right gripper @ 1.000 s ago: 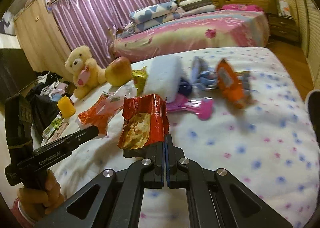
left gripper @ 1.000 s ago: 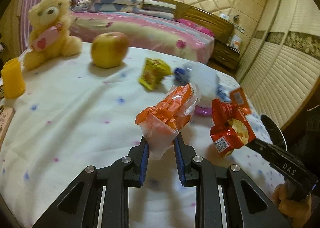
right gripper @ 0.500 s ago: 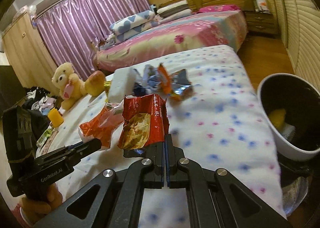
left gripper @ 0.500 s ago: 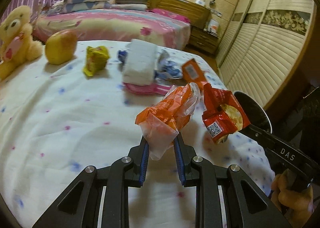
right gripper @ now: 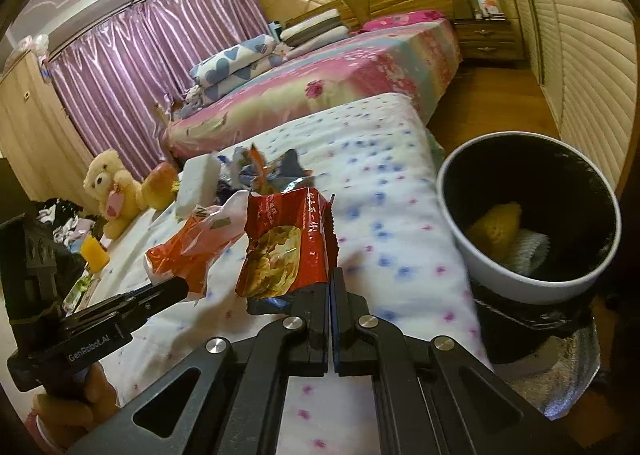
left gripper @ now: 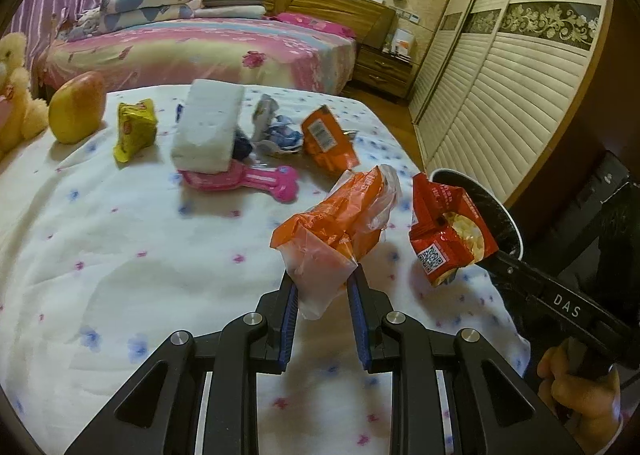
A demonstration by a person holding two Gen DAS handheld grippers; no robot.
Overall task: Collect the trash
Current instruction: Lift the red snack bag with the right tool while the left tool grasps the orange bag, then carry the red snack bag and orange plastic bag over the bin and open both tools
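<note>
- Both wrappers now hang nearer the black-lined bin point(right gripper: 528, 287).
- Left gripper point(left gripper: 322, 307) clamps crinkled orange wrapper point(left gripper: 340, 219), angled up-right.
- Right gripper point(right gripper: 332, 291), fully closed, pinches upright red foil packet point(right gripper: 288, 247).

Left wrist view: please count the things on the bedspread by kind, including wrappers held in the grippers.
Held wrappers: 2 (orange bag, red bag)
Lying wrappers: 3 (yellow wrapper, orange wrapper, blue-silver wrapper)
Apple: 1
Teddy bear: 1
White pack: 1
Pink brush: 1
Total: 9
Dark blue thing beside the pack: too hidden, not counted.
</note>
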